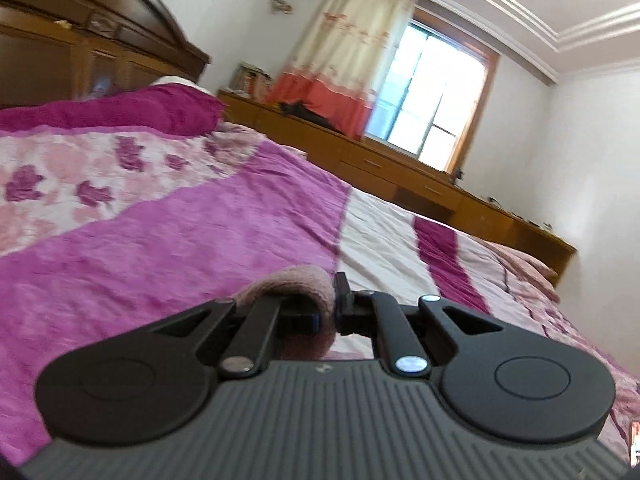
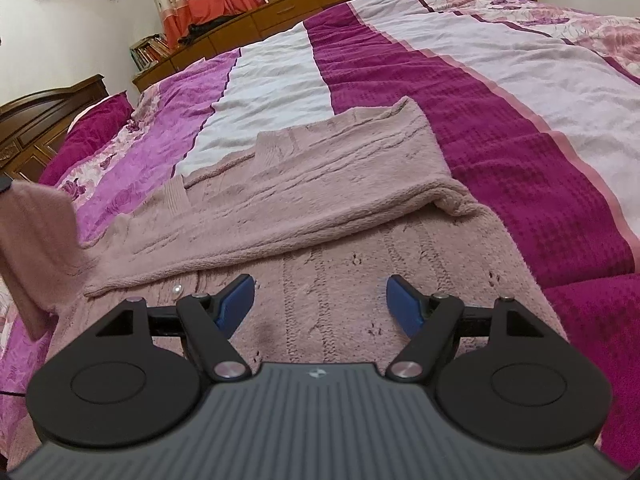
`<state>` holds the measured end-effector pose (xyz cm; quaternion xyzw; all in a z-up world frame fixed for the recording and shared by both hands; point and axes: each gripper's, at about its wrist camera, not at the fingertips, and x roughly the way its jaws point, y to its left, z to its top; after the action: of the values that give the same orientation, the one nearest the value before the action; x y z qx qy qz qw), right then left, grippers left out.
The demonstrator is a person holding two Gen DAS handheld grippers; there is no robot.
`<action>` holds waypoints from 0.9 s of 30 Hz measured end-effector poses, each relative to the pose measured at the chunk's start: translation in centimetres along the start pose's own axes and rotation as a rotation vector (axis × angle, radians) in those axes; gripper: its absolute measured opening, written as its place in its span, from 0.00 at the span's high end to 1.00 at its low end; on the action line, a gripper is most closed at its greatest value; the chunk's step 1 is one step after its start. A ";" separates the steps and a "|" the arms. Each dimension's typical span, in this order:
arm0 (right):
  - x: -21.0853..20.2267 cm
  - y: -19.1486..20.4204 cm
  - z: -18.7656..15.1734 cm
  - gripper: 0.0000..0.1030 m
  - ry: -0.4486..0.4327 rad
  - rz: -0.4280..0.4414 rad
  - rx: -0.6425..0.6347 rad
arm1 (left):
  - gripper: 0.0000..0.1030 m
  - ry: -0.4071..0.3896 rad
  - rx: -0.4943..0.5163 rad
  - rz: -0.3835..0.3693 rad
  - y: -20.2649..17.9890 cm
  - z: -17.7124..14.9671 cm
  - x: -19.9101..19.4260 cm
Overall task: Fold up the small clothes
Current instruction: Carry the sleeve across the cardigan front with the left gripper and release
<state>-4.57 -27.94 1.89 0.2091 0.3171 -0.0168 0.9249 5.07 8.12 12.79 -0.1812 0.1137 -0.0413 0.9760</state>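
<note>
A dusty pink knitted sweater (image 2: 312, 200) lies spread on the bed, one sleeve folded across its body. My right gripper (image 2: 320, 300) is open and empty, low over the sweater's near part, its blue pads apart. My left gripper (image 1: 330, 312) is shut on a fold of the pink sweater (image 1: 296, 280), lifted above the bedspread. In the right wrist view that lifted part of the sweater (image 2: 36, 240) hangs at the far left edge.
The bed has a magenta, pink and white bedspread (image 2: 500, 120). A dark wooden headboard (image 1: 80, 40) and a magenta pillow (image 1: 120, 114) are at one end. Low wooden cabinets (image 1: 400, 176) run along the far side under a curtained window (image 1: 432, 96).
</note>
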 end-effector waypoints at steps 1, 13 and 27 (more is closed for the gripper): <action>0.0 -0.1 0.0 0.23 -0.001 0.002 0.004 | 0.92 0.006 0.012 -0.009 -0.9 -0.4 0.4; 0.1 -1.0 -0.1 0.23 -0.004 0.017 0.035 | 0.90 0.276 0.174 -0.071 -6.1 -8.5 4.7; 0.4 -1.0 -0.2 0.19 -0.004 0.029 0.030 | 0.51 0.551 0.221 -0.136 -6.1 -11.7 5.0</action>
<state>-4.52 -28.72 1.10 0.2277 0.3121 -0.0084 0.9223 6.88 -2.19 3.30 -0.0629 0.3566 -0.1660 0.9173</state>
